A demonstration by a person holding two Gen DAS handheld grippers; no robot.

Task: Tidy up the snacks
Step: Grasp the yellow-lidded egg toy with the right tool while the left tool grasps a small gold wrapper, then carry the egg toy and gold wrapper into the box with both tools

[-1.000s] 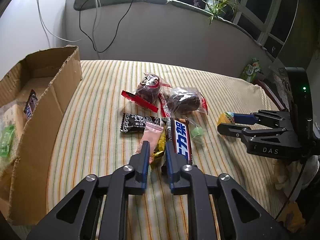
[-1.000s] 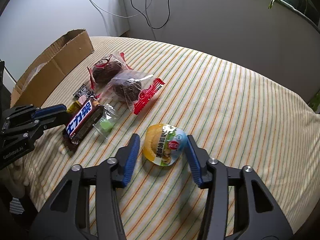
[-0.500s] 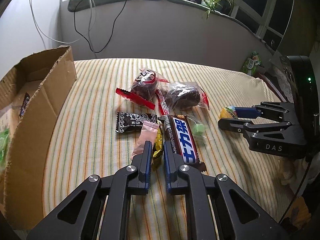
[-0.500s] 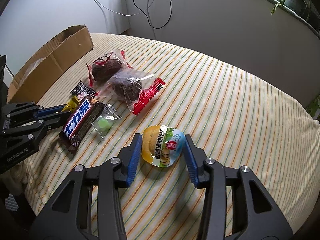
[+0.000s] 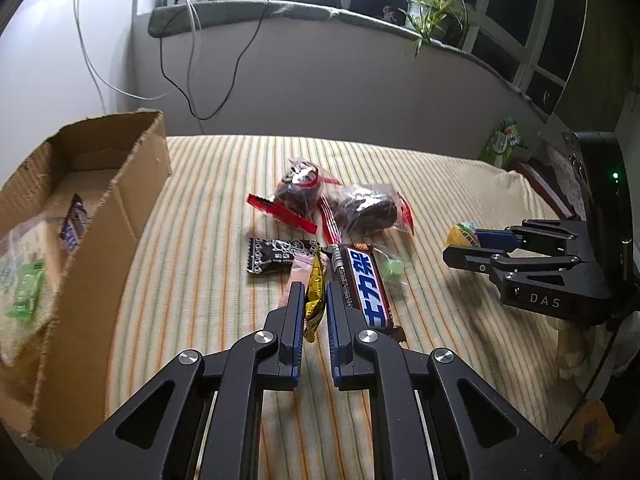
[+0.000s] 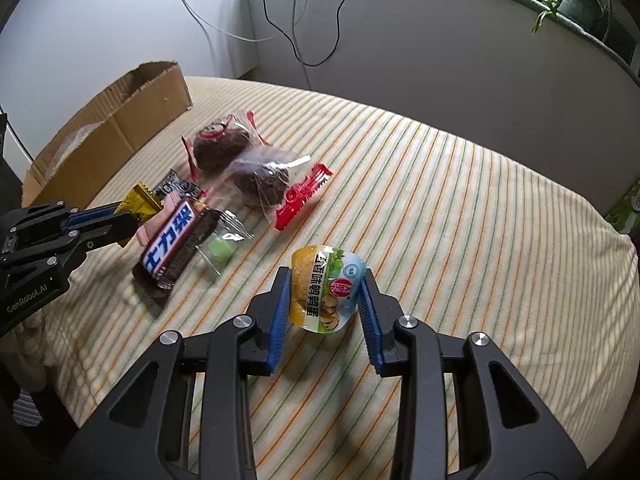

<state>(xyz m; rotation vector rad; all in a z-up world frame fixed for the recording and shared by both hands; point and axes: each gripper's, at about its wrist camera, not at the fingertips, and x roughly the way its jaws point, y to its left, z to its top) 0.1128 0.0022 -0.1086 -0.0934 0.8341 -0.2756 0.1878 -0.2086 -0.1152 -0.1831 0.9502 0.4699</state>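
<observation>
Two grips are in hand at once on the striped bed (image 6: 460, 200). The left gripper (image 5: 314, 312) is pressed together on a small yellow candy (image 5: 314, 300), which stands on edge between its pads beside the chocolate bar (image 5: 366, 284) and the pink wrapper (image 5: 298, 268). The right gripper (image 6: 326, 300) has just been closing, and its blue pads now sit against both sides of the round egg pack (image 6: 326, 288), which looks slightly tipped up between them, so it reads as pinched. Left on the bed are two dark cakes in clear wrappers (image 6: 240, 160), a black patterned packet (image 5: 276, 254) and a green candy in a clear bag (image 6: 220, 250). The cardboard box (image 5: 96, 216) stands open at the left edge of the bed with a few snacks already inside. The step looks like the pick-up of two snacks, not yet carried. Next, each should probably be lifted clear of its neighbours and taken over the box wall, the left hand first since it is nearer, before the pads let go; the thin yellow candy could slip if the pinch eases.
</observation>
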